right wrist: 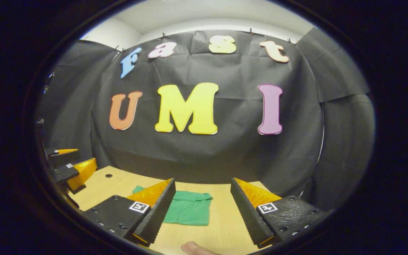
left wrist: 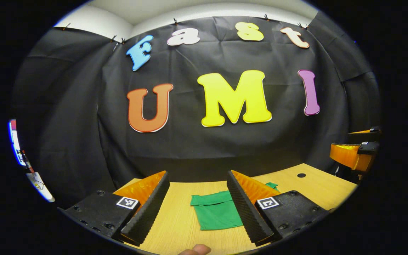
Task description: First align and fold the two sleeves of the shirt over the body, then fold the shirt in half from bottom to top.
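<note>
Shirt: we see a green shirt (left wrist: 215,212) folded into a compact rectangle, lying flat on the wooden counter (left wrist: 175,226).
Room: bare counter surrounds the shirt on all sides.
Left tool (left wrist: 198,209): raised above the counter, spread wide, holding nothing.
Right tool (right wrist: 201,212): likewise spread wide, gripping nothing.
</note>
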Demonstrator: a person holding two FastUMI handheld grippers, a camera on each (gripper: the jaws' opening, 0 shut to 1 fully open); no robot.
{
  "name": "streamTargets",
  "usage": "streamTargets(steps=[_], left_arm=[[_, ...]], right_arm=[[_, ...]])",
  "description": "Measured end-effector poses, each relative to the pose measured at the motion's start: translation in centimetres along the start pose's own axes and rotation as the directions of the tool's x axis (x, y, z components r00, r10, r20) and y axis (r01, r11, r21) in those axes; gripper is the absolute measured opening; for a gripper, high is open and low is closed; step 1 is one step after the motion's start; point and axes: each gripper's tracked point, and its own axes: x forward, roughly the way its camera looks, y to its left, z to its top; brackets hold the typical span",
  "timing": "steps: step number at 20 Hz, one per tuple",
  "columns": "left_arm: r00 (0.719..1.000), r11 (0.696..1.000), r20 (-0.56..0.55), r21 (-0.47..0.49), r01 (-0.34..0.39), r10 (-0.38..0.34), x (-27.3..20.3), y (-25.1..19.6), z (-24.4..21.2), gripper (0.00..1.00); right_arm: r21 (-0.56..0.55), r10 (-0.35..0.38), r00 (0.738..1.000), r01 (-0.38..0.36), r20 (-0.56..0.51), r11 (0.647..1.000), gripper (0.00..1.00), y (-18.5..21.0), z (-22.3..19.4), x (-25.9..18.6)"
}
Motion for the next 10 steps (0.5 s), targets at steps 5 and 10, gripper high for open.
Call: streamTargets(steps=[5,10], left_arm=[[0.997,1.0,0.078,-0.03,-0.01,0.012,-8.6,1.4,3.4,1.0],[0.999,0.994,0.051,-0.107,0.015,-0.01,-15.0,2.4,4.1,1.0]], right_arm=[[-0.034,-0.031,0.997,0.033,0.065,0.999,0.94,1.1,4.3,-9.0],[-0.03,-0.041,0.987,0.047,0.155,0.998,0.96,1.1,8.6,-19.1]])
